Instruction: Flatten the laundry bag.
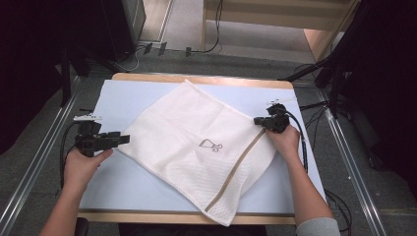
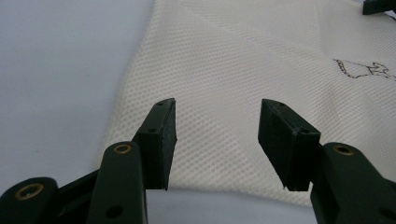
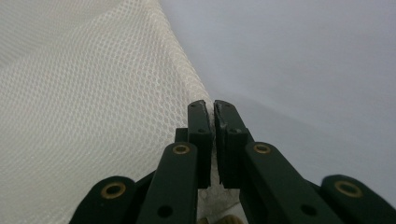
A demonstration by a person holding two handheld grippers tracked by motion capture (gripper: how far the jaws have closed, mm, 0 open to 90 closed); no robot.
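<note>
Towel [image 1: 196, 142] flat on table [image 1: 123, 98], between both tongs.

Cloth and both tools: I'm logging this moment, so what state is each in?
Cloth: spread flat on the table, slightly rumpled, one corner hanging over the near edge.
Left tool: open, jaws either side of the cloth's edge, not pressing it.
Right tool: shut on the cloth's edge.

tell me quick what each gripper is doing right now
left gripper: open, jaws apart over the edge of the white waffle-weave cloth, not gripping it.
right gripper: shut on the cloth's edge.
</note>
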